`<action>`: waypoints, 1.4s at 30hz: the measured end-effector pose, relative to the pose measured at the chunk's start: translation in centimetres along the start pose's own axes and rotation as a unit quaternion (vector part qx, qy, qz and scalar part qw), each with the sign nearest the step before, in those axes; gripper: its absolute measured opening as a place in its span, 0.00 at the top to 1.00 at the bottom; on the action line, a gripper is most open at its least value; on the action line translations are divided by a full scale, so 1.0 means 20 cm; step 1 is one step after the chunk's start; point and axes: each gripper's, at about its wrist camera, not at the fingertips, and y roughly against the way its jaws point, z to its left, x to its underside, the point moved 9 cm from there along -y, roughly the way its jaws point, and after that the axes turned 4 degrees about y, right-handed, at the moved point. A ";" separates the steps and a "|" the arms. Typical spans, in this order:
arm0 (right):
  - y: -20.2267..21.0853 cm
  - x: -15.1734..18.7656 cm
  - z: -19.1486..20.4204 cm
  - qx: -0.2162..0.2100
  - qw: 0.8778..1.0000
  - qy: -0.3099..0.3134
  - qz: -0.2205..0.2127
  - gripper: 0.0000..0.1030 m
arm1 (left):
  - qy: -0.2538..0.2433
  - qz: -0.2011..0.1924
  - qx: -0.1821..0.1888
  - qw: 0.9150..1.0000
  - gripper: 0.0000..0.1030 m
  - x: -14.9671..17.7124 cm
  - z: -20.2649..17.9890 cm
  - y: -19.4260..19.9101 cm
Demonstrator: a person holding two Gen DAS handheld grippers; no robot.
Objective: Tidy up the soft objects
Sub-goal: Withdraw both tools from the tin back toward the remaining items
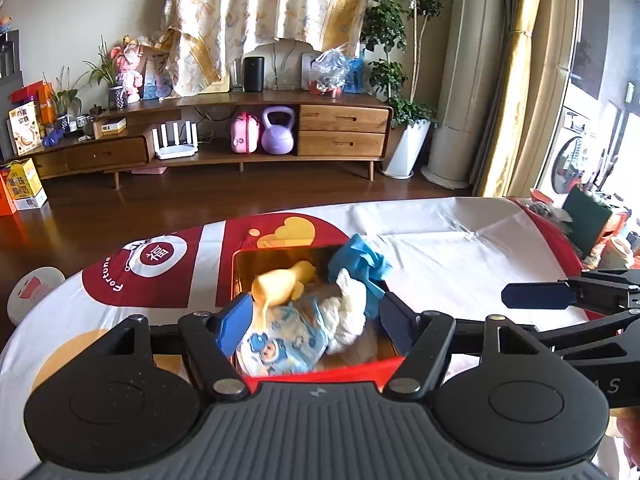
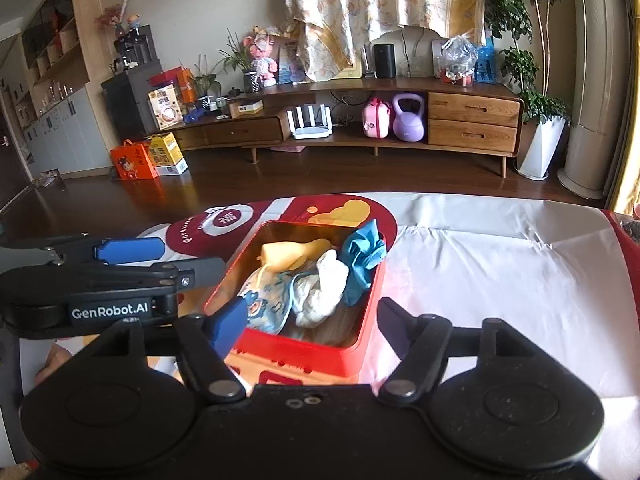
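A red tin box (image 2: pixel 360 344) stands on the table and also shows in the left wrist view (image 1: pixel 236 276). It holds a yellow soft item (image 2: pixel 292 254), a blue printed cloth (image 2: pixel 272 300), a white cloth (image 2: pixel 324 292) and a teal glove (image 2: pixel 360 260). In the left wrist view these are the yellow item (image 1: pixel 280 284), printed cloth (image 1: pixel 288 340), white cloth (image 1: pixel 352 312) and teal glove (image 1: pixel 356 268). My left gripper (image 1: pixel 312 320) is open and empty just above the box. My right gripper (image 2: pixel 312 320) is open and empty at the box's near side.
A white, red and yellow printed cloth (image 2: pixel 500 240) covers the table. The left gripper (image 2: pixel 132 250) reaches in from the left in the right wrist view. The right gripper (image 1: pixel 536 294) reaches in from the right in the left wrist view. A wooden TV cabinet (image 2: pixel 472 120) stands across the floor.
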 end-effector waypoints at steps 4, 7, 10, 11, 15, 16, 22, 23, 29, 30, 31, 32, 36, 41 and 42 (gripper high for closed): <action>0.08 0.04 0.03 -0.005 1.000 0.003 -0.004 0.24 | -0.004 -0.002 0.005 1.000 0.30 0.04 -0.02 0.09; 0.13 0.07 0.05 -0.007 1.000 0.004 -0.008 0.21 | -0.003 0.000 0.012 1.000 0.29 0.07 -0.04 0.15; 0.18 0.11 0.06 -0.008 1.000 0.006 -0.009 0.17 | -0.010 0.001 0.014 1.000 0.29 0.12 -0.05 0.21; 0.19 0.13 0.07 -0.009 1.000 0.006 -0.009 0.16 | -0.012 0.001 0.012 1.000 0.28 0.14 -0.06 0.23; 0.24 0.18 0.08 -0.009 1.000 0.004 -0.007 0.12 | -0.006 0.002 0.015 1.000 0.23 0.19 -0.07 0.29; 0.25 0.20 0.08 -0.009 1.000 0.003 -0.007 0.11 | -0.004 0.003 0.016 1.000 0.23 0.21 -0.07 0.30; 0.26 0.31 0.09 -0.006 1.000 0.002 -0.001 0.01 | 0.009 0.005 0.012 1.000 0.19 0.31 -0.05 0.36; 0.26 0.33 0.09 -0.006 1.000 0.003 0.003 0.01 | 0.013 0.007 0.012 1.000 0.19 0.33 -0.04 0.36; 0.23 0.47 0.09 -0.006 1.000 -0.003 0.021 0.00 | 0.024 0.020 0.007 0.999 0.19 0.46 -0.01 0.36; 0.23 0.49 0.08 -0.007 1.000 -0.004 0.024 0.00 | 0.024 0.022 0.005 0.999 0.19 0.48 0.00 0.36; 0.22 0.51 0.09 -0.007 1.000 -0.005 0.027 0.00 | 0.023 0.025 0.003 0.999 0.19 0.50 0.00 0.36; 0.22 0.54 0.09 -0.005 1.000 -0.006 0.029 0.00 | 0.022 0.028 0.002 0.999 0.19 0.52 0.01 0.36; 0.19 0.63 0.07 -0.001 0.999 -0.009 0.045 0.00 | 0.038 0.058 0.003 0.998 0.19 0.62 0.03 0.32; 0.14 0.75 0.06 0.007 0.997 -0.014 0.069 0.00 | 0.049 0.083 -0.005 0.995 0.19 0.73 0.07 0.27; 0.13 0.76 0.06 0.008 0.997 -0.012 0.072 0.00 | 0.049 0.087 -0.005 0.995 0.19 0.75 0.07 0.25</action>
